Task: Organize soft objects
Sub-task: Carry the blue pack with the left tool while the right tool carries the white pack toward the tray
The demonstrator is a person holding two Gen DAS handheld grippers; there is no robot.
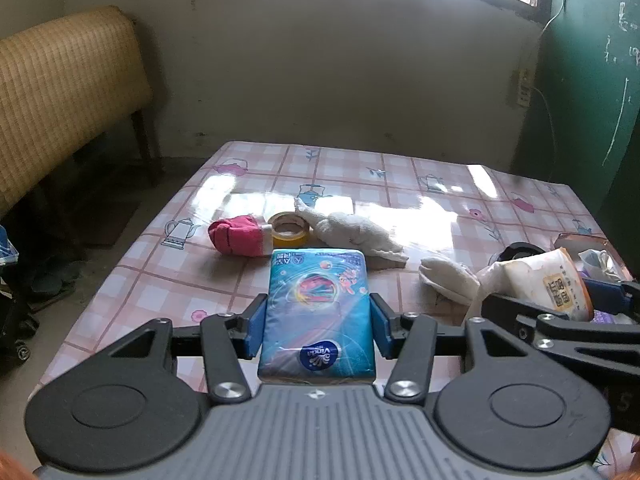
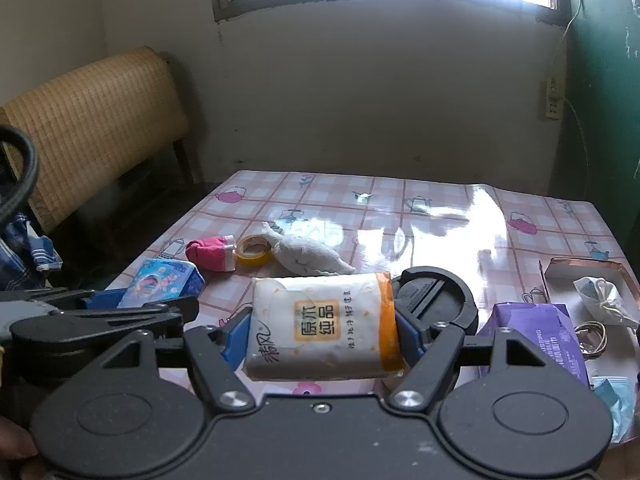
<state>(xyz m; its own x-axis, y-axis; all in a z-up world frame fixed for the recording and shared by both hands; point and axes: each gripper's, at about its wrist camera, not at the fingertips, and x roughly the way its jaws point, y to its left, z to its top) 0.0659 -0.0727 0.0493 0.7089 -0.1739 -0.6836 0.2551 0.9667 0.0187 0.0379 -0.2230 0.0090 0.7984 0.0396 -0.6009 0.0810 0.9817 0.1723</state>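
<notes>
My left gripper (image 1: 318,320) is shut on a blue tissue pack (image 1: 318,312), held above the checked table (image 1: 168,280). My right gripper (image 2: 322,332) is shut on a white and orange tissue pack (image 2: 324,326), also held above the table; this pack shows in the left wrist view (image 1: 548,280). The blue pack shows in the right wrist view (image 2: 164,284) at the left. A rolled pink sock (image 1: 238,236) and a white cloth toy (image 1: 356,234) lie mid-table. Another white cloth (image 1: 448,280) lies to the right.
A yellow tape roll (image 1: 290,230) sits between the sock and the toy. A black round lid (image 2: 436,296), a purple pack (image 2: 540,332), a small tray (image 2: 560,270) with a white pouch, and a blue mask (image 2: 612,396) lie at the right. A woven bench (image 1: 60,92) stands left.
</notes>
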